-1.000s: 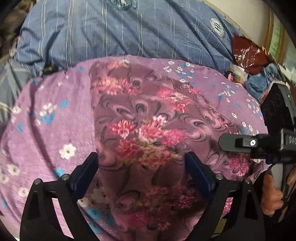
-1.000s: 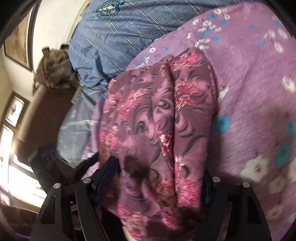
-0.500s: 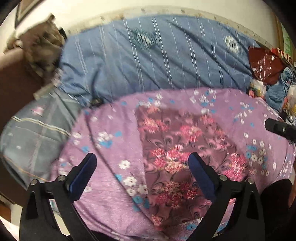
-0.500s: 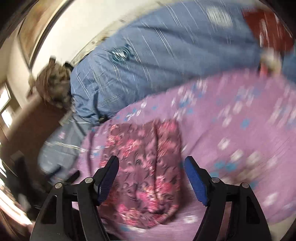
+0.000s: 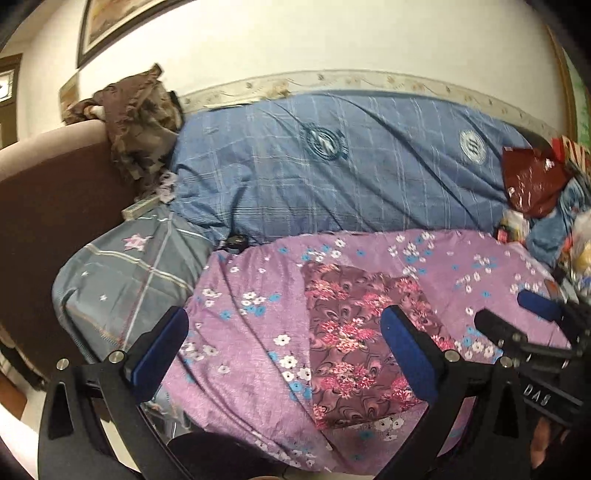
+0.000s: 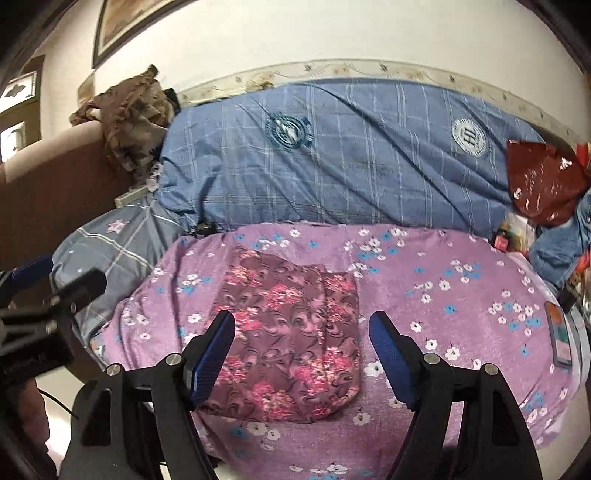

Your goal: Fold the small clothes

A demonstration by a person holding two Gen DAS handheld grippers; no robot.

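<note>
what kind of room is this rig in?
Most likely a home bedroom: a bed with a purple floral sheet, a blue plaid duvet against the wall, and a framed picture above. The folded floral garment lies on the sheet.

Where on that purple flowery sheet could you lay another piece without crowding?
On the purple sheet, the widest bare patch lies right of the folded floral cloth, up to the phone at the far right edge. A narrower strip lies left of the cloth. The far right corner is crowded: red bag and clutter.
</note>
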